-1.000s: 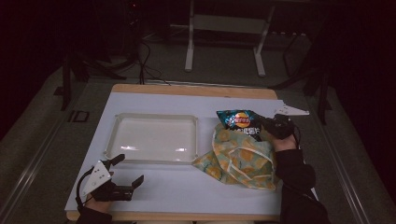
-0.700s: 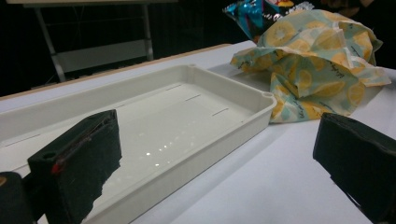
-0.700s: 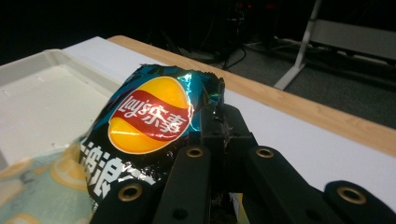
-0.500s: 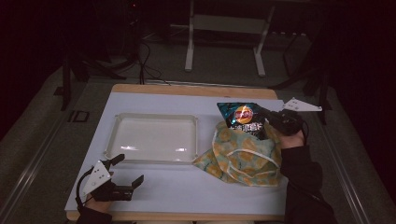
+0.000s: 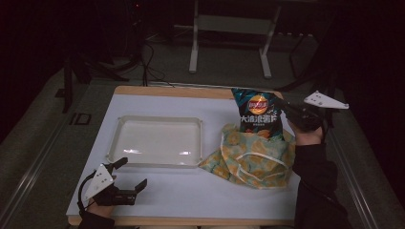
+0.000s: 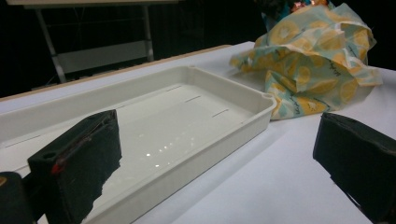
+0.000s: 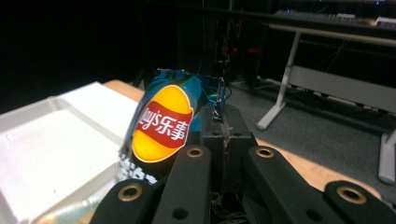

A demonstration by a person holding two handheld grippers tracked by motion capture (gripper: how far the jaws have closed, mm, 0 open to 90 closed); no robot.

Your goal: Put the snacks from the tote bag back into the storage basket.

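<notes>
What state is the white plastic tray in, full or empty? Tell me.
Empty: the white plastic tray shows only its bare, glossy floor in the high and left gripper views.

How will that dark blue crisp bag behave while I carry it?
The dark blue crisp bag, puffy, is probably light. Pinched at one edge by the right gripper, it may swing. Its glossy film looks slippery; contents likely crush easily.

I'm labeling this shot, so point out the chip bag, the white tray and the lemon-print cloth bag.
chip bag (image 5: pixel 258 113): high view, middle of its front.
white tray (image 5: pixel 157 120): high view, far rim.
lemon-print cloth bag (image 6: pixel 312 60): left gripper view, crumpled side.
</notes>
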